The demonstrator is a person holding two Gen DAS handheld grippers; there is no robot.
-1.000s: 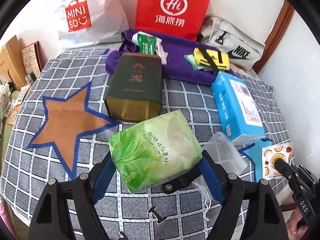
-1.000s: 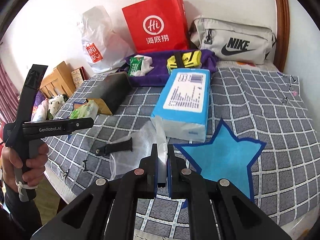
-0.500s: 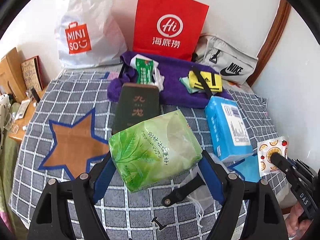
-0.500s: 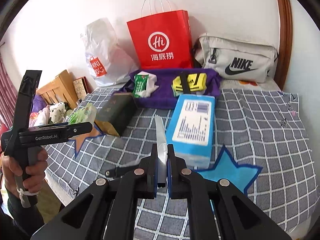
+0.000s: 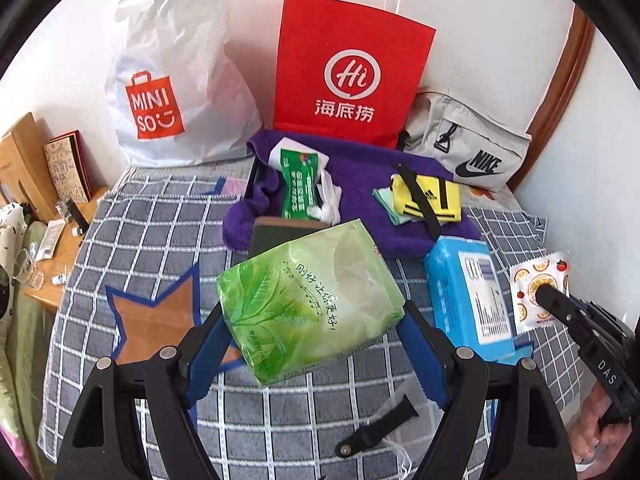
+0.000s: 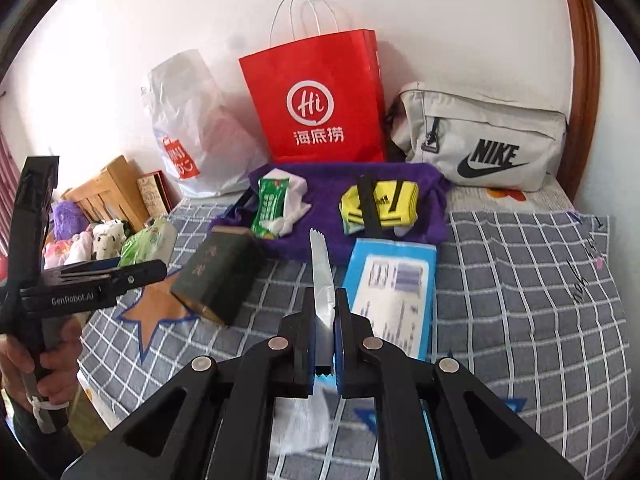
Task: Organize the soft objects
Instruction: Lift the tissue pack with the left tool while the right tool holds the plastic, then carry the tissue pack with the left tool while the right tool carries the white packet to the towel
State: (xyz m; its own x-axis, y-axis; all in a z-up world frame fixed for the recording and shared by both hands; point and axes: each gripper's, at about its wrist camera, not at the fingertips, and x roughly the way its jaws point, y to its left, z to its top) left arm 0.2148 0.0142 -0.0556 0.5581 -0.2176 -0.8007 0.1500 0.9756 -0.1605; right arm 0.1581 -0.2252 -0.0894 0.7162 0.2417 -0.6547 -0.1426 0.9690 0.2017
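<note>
Your left gripper is clamped on the green tissue pack, held in the air above the checked bedspread with its long axis running crosswise between the fingers. Your right gripper is pinched on a flat orange-print sachet (seen edge-on in its own view, face-on in the left view). The purple towel holding the other soft items lies straight ahead and lower, nearer your left gripper, so it likely goes first.

Two wrist fisheyes, raised over the bed, facing the wall – both share red bag
</note>
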